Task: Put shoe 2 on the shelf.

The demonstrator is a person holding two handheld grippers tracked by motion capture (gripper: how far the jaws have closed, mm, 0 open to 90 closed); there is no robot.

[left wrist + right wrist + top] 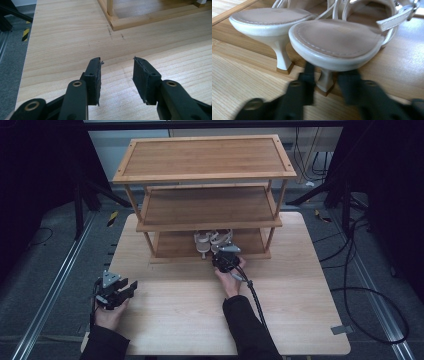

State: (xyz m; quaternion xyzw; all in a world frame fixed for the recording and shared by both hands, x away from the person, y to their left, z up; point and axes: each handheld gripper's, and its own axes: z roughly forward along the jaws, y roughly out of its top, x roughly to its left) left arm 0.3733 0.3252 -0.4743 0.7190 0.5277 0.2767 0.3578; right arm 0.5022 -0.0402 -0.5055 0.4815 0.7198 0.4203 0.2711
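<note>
We see the left gripper [131, 287] resting on the pale wooden bench [300, 310], its fingers [93, 80] spread with only bare wood between them. At the three-tier bamboo shoe rack [205, 157], the right gripper [325, 87] stands released, its fingers [305, 83] either side of the slim heel of one cream strappy heeled sandal [337, 42]; its twin [270, 20] sits just left, both on the lowest shelf.

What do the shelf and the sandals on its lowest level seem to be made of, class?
Shelf: wood, perhaps bamboo, with a smooth warm-brown finish; straight grain runs along each board.
Sandals: probably leather or an imitation, cream with a slight sheen; the tan insole has a stitched edge and the strap a metal buckle. The heel tips look like tan wood or rubber.
</note>
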